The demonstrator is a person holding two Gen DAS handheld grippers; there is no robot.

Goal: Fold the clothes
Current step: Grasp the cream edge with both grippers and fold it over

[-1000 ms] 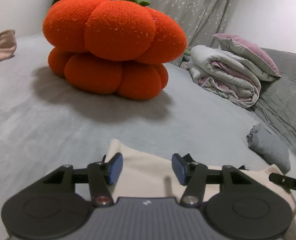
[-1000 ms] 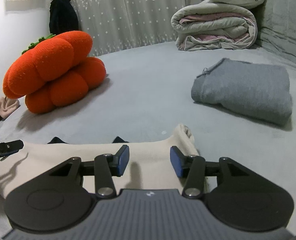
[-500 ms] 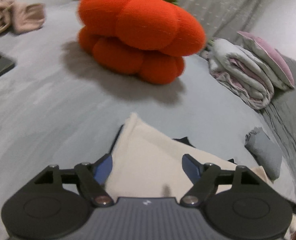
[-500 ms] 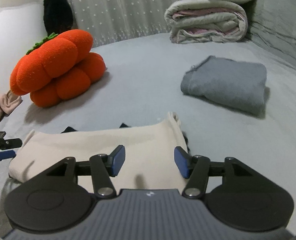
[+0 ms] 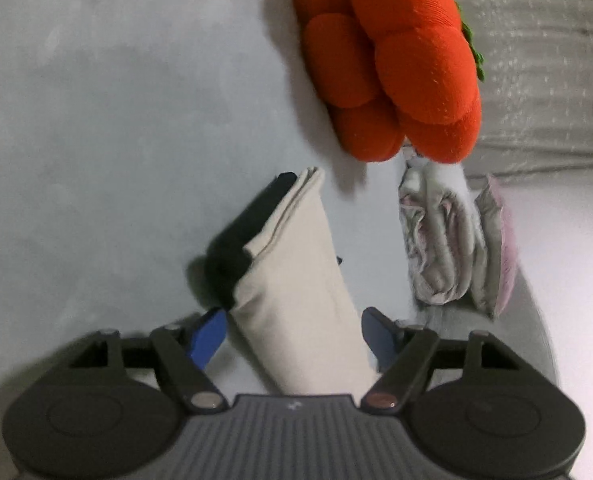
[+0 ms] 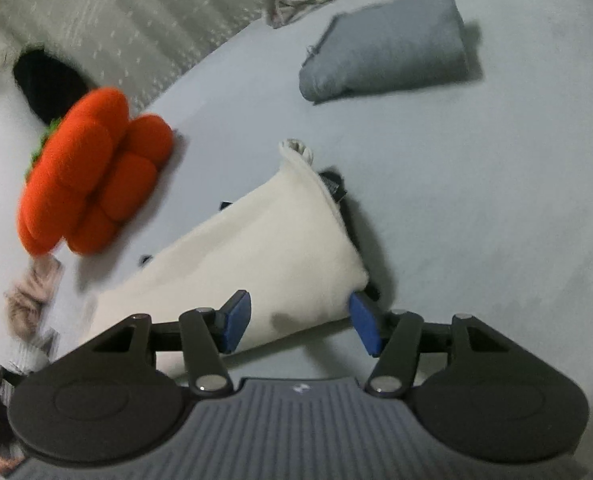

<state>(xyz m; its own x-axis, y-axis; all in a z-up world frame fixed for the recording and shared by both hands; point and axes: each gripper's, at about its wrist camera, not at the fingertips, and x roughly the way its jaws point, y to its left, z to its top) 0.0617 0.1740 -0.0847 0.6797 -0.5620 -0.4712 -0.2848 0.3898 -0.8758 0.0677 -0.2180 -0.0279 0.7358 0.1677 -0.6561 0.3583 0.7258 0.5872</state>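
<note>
Cream garment [image 5: 296,280] lies folded lengthwise between your spread, empty left claw [image 5: 292,338] and right claw [image 6: 300,322], one at each end.

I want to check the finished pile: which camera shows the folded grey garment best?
The right wrist view: the folded grey garment lies whole and unobstructed on the bed. In the left wrist view I cannot find it, only the cream garment.

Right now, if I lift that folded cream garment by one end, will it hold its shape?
Probably not. The cream garment is soft layered fabric, so the free end would likely droop. Its dark inner layer already peeks out and may slip loose.
</note>
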